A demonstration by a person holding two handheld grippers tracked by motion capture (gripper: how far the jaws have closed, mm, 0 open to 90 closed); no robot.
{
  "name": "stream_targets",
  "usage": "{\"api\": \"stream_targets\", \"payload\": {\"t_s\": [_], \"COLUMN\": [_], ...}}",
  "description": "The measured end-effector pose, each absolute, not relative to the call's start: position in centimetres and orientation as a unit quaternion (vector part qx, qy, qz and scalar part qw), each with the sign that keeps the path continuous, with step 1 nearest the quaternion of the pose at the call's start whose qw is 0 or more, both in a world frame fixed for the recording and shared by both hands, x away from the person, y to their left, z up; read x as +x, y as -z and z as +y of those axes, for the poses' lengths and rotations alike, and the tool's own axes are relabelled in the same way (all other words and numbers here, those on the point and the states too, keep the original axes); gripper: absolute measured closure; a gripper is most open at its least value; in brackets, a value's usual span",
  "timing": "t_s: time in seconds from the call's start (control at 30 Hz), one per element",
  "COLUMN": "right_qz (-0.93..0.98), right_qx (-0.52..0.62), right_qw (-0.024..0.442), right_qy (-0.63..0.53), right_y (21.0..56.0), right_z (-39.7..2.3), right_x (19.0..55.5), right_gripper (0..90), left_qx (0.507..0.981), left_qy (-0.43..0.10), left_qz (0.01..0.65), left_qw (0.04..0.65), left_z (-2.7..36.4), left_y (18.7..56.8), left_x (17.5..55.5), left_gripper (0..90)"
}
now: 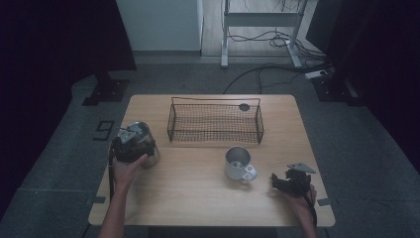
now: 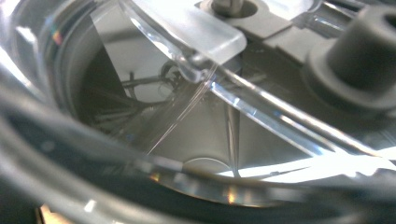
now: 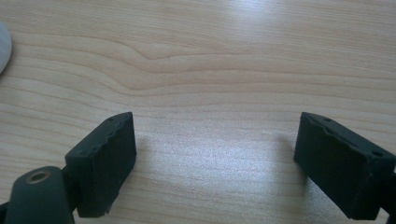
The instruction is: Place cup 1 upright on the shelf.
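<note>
Left hand-held gripper (image 1: 130, 141) sits atop the unlabelled steel pot (image 1: 148, 148).

left gripper (image 1: 130, 140): raised, jaws unseen | right gripper (image 3: 215, 158): low, jaws apart

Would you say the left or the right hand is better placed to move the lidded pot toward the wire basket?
Left: its tool sits on the lidded pot. The right tool rests open, across the table beyond the steel mug.
</note>
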State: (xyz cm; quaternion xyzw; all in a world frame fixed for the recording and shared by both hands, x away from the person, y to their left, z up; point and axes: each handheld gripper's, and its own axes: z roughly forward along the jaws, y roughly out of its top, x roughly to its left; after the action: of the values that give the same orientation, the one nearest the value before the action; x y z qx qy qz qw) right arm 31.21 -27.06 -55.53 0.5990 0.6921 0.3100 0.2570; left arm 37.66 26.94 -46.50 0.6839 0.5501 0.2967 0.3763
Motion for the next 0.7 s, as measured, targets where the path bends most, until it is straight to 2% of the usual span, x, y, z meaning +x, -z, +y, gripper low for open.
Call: {"api": "stream_targets", "payload": {"t_s": [0.7], "right_qz": [0.692], "right_qx": [0.599], "right_qw": [0.257], "right_qy": [-0.310], "right_y": [55.5], "right_z": [-27.1], "right_x": [31.2], "right_gripper": [12.5], "left_qx": [0.686], "left_qy": [-0.299], "left_qz": [0.529], "left_qw": [0.401], "left_z": [25.5], "left_y": [43.2], "left_x": [37.1], "left_gripper": [4.1]}}
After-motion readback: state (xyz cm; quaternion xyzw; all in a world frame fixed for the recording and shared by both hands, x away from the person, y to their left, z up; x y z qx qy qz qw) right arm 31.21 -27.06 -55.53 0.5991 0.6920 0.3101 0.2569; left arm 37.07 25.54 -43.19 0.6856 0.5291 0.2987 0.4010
